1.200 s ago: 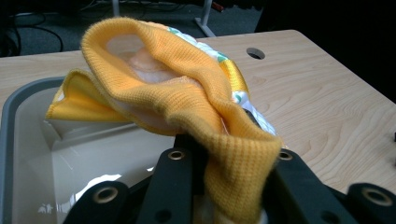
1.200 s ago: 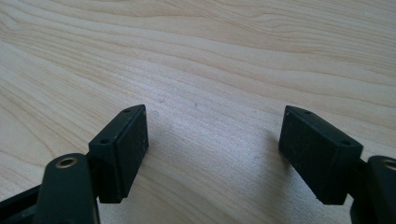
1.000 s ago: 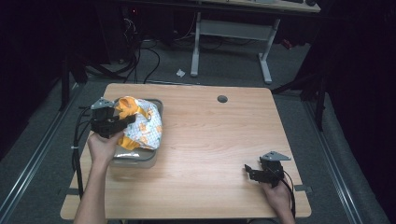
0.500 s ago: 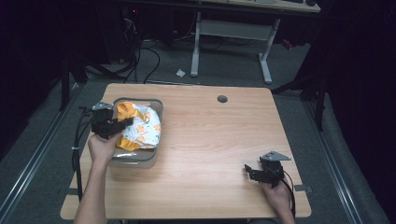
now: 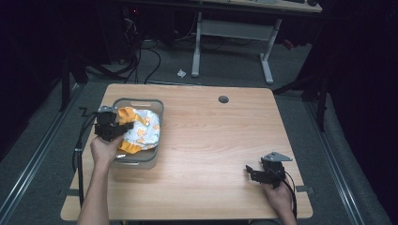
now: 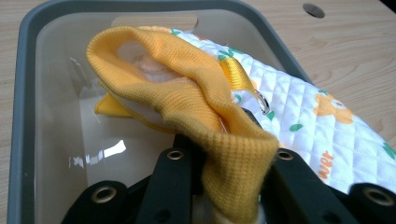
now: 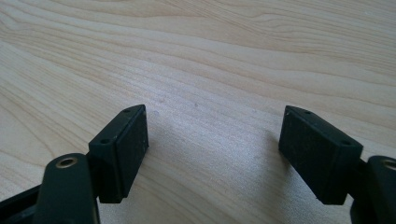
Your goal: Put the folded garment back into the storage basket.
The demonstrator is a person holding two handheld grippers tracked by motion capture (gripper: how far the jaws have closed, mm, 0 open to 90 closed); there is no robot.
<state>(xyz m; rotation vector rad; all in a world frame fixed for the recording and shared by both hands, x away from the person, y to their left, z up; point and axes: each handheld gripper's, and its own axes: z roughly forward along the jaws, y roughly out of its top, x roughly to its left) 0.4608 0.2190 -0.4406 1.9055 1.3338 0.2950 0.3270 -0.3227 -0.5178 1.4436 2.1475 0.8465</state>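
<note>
We have the left gripper (image 5: 123, 129) clenched on the quilted garment's (image 5: 143, 133) yellow cuff, lowered into the grey bin (image 5: 158, 108) at the desk's nine o'clock, release pending, while our right gripper (image 7: 212, 140) rests unclenched and empty.

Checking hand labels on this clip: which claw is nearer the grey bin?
Left. The left claw is over the grey bin, shut on the orange-trimmed cloth. The right claw rests open on the table's opposite near corner.

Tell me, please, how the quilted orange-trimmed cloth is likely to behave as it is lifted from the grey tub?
The cloth is probably floppy: it folds and drapes over the tub rim. It likely weighs little. Its knit trim bunches between the left tool jaws, so slipping seems unlikely.
</note>
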